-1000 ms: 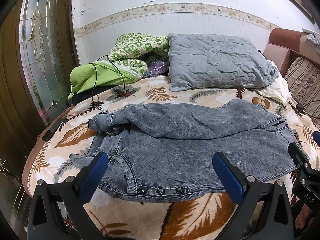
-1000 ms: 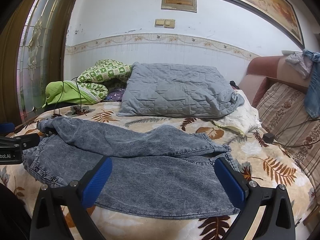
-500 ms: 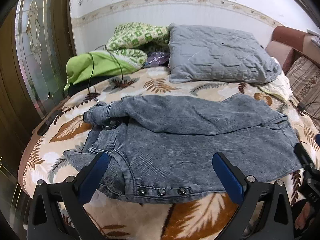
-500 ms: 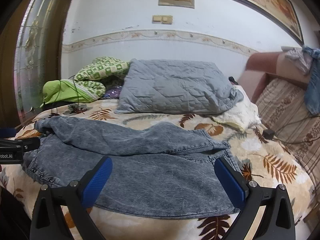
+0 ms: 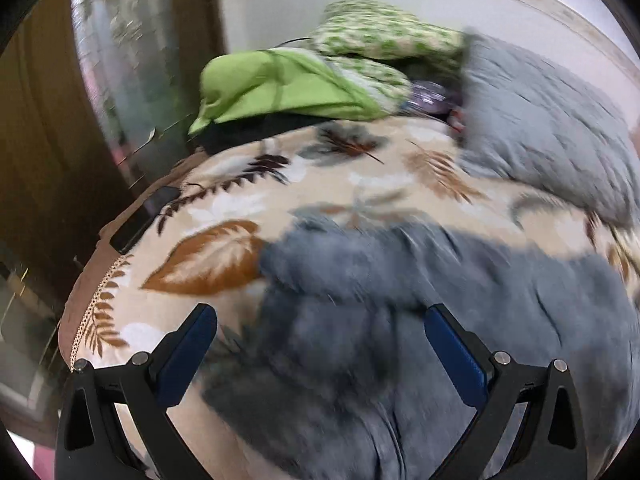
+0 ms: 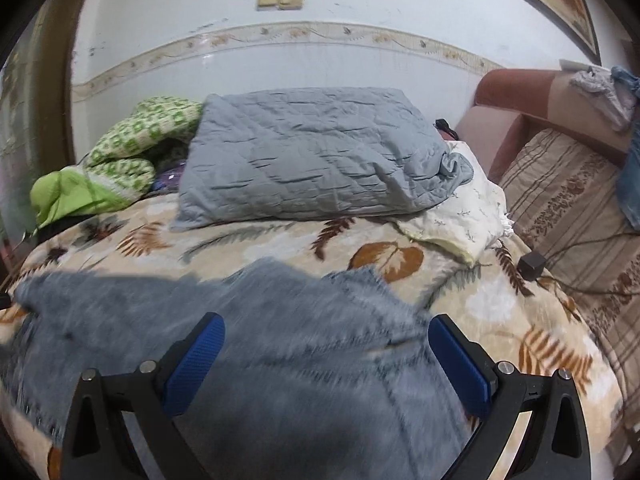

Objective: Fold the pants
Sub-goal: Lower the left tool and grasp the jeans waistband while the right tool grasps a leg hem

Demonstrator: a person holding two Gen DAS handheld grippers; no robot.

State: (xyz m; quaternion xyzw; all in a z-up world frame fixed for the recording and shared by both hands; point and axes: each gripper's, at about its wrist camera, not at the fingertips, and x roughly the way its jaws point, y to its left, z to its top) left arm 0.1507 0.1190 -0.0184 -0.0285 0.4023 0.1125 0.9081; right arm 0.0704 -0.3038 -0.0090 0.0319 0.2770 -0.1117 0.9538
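Note:
Grey-blue denim pants [image 5: 420,312] lie spread on the leaf-patterned bedspread [image 5: 224,216], blurred by motion in both views. My left gripper [image 5: 320,320] is open and empty, low over the waist end of the pants. My right gripper [image 6: 326,330] is open and empty, low over the leg end of the pants [image 6: 248,320]. One leg lies folded across the other along the far side.
A grey quilted pillow [image 6: 312,156] and a green blanket [image 6: 120,160] lie at the head of the bed. A cream cloth [image 6: 464,220] and a black charger with cables [image 6: 530,266] sit at the right. A sofa [image 6: 560,184] stands beyond. A dark phone [image 5: 140,220] lies at the bed's left edge.
Both grippers have moved forward and down close over the pants. The left view has swung left toward the waist end. Both stay open.

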